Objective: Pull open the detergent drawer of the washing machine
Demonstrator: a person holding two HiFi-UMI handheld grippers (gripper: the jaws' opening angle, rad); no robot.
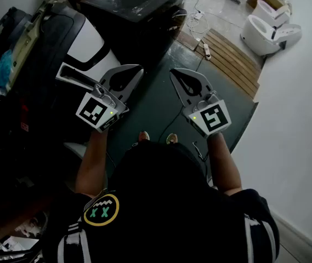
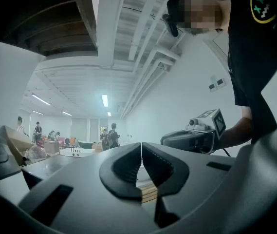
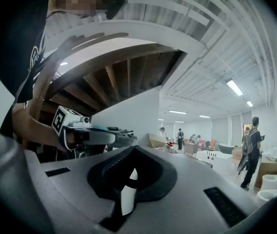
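Note:
In the head view a dark boxy appliance with a glossy top (image 1: 136, 4) stands ahead of me; I cannot make out a detergent drawer on it. Both grippers are held level at chest height, well short of it. My left gripper (image 1: 137, 70) is shut with nothing between its jaws, and in its own view the tips (image 2: 141, 144) meet. My right gripper (image 1: 175, 73) is also shut and empty, its tips (image 3: 134, 149) touching. Each gripper shows beside the other: the right gripper (image 2: 192, 138) and the left gripper (image 3: 99, 135).
A dark green mat (image 1: 161, 106) covers the floor under the grippers. Black chairs and bags (image 1: 40, 43) crowd the left. A wooden pallet (image 1: 230, 53) with a power strip (image 1: 205, 49) and white toilets (image 1: 265, 29) lie at the back right. A white wall (image 1: 298, 136) runs along the right.

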